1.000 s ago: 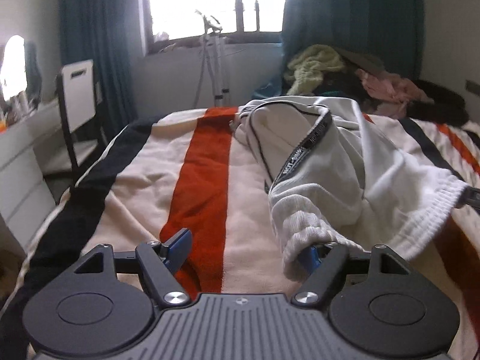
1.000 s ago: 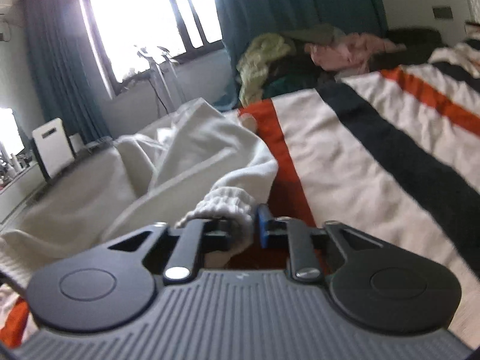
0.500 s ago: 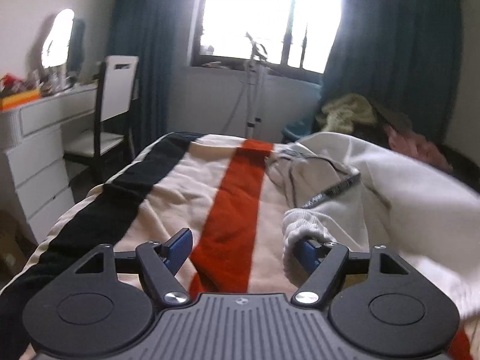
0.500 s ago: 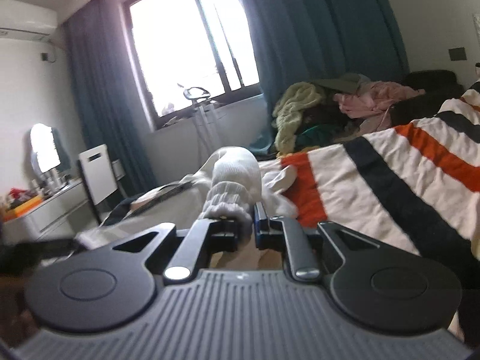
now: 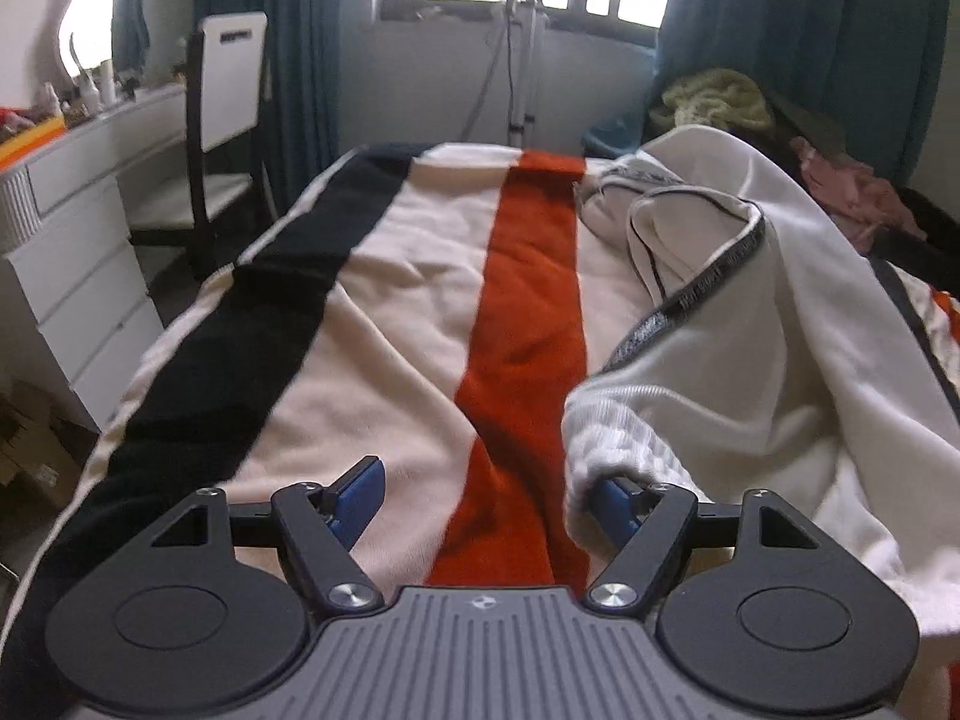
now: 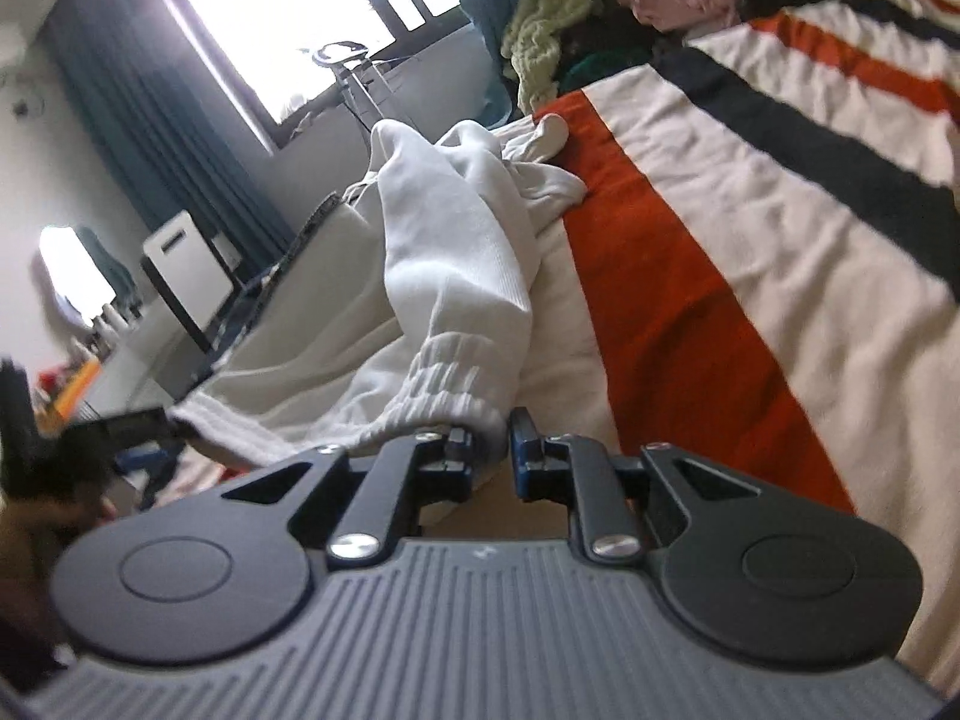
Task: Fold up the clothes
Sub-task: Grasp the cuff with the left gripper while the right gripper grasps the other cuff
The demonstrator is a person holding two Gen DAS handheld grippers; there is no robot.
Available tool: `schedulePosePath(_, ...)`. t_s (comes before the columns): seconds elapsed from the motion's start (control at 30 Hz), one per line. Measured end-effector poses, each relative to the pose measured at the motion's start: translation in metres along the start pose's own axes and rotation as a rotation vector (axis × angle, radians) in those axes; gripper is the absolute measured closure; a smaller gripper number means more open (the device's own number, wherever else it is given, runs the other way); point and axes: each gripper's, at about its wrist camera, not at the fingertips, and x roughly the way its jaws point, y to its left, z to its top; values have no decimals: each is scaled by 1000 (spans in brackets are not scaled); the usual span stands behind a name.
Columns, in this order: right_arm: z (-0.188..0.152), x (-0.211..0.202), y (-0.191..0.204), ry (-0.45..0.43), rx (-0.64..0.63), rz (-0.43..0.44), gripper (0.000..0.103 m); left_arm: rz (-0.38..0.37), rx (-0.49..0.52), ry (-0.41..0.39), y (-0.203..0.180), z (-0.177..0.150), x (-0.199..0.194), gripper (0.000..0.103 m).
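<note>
A white garment (image 5: 750,330) with a dark printed band lies bunched on the striped blanket (image 5: 390,300). My left gripper (image 5: 486,480) stands open; a ribbed cuff (image 5: 606,438) hangs over its right finger only, and bare blanket shows between the jaws. In the right wrist view the same garment (image 6: 444,240) stretches from the bed toward me. My right gripper (image 6: 491,429) pinches its ribbed cuff (image 6: 438,384) between nearly closed pads, and its jaws are opening. The right view is tilted, with the blanket (image 6: 750,240) sloping across.
A heap of other clothes (image 5: 720,102) lies at the bed's far right, also in the right view (image 6: 558,18). A white chair (image 5: 228,72) and a white dresser (image 5: 66,228) stand left of the bed. A metal stand (image 5: 522,48) is under the window.
Both grippers moved sideways over the bed with the garment's cuffs. The right gripper rolled, so its view now tilts, and the sleeve lies drawn out longer. Its jaws stand slightly wider.
</note>
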Motion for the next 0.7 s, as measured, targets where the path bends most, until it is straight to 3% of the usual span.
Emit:
schedulePosePath(0.13,2,-6,1,10,44,29,83,-49,-17,5,3,-9,-15,29)
schedulePosePath(0.2,3,-12,3,2,50,49,77,-87,-18,0,1,-12,-25,28)
schedulePosePath(0.33,5,-25,4,-31,70,114,29,-150,-16,-43,-5,-12,-38,23)
schedulePosePath(0.37,6,-28,4,-44,75,135,25,-157,-13,-61,-7,-11,-41,23)
schedulePosePath(0.57,11,-31,8,-91,54,171,25,-265,-29,-112,-12,-3,-46,22)
schedulePosePath(0.7,9,-20,6,-66,44,129,25,-236,-18,-93,-16,-1,-35,22)
